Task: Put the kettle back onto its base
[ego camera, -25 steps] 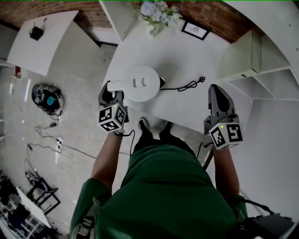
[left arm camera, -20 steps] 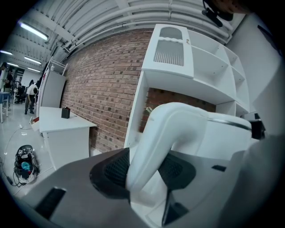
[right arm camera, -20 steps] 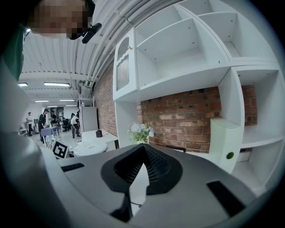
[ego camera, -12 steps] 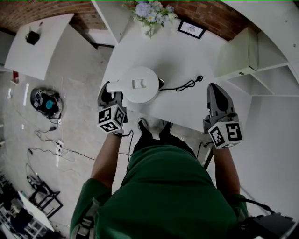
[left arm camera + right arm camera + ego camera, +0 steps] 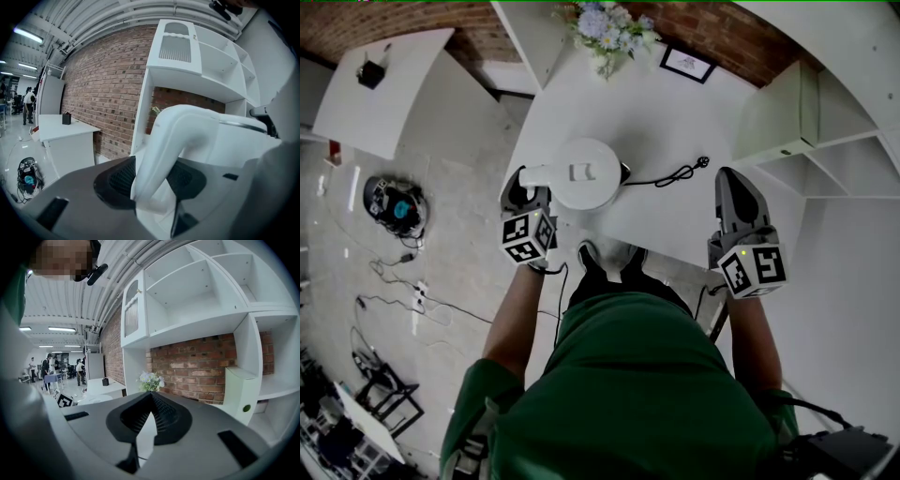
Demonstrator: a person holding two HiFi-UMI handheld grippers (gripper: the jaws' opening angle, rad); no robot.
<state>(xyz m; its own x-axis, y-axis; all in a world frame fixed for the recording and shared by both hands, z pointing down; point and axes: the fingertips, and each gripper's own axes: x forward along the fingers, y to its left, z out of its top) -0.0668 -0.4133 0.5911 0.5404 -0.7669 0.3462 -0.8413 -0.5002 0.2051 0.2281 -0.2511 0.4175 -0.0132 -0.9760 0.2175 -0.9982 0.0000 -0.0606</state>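
Note:
The white kettle (image 5: 584, 172) stands low over the white table (image 5: 666, 112), its handle (image 5: 540, 174) pointing left. My left gripper (image 5: 523, 185) is shut on that handle (image 5: 174, 140), both pads (image 5: 123, 177) pressing its sides; the kettle body (image 5: 236, 145) fills the right of the left gripper view. A sliver of the black base (image 5: 624, 172) shows under the kettle's right edge, and I cannot tell whether the kettle rests on it. My right gripper (image 5: 734, 184) hovers at the table's right front, shut (image 5: 151, 397) with nothing in it.
The base's black cord and plug (image 5: 682, 171) trail right across the table. A flower vase (image 5: 609, 30) and a picture frame (image 5: 691, 61) stand at the back. White shelving (image 5: 811, 122) rises on the right. Cables and gear (image 5: 394, 199) lie on the floor to the left.

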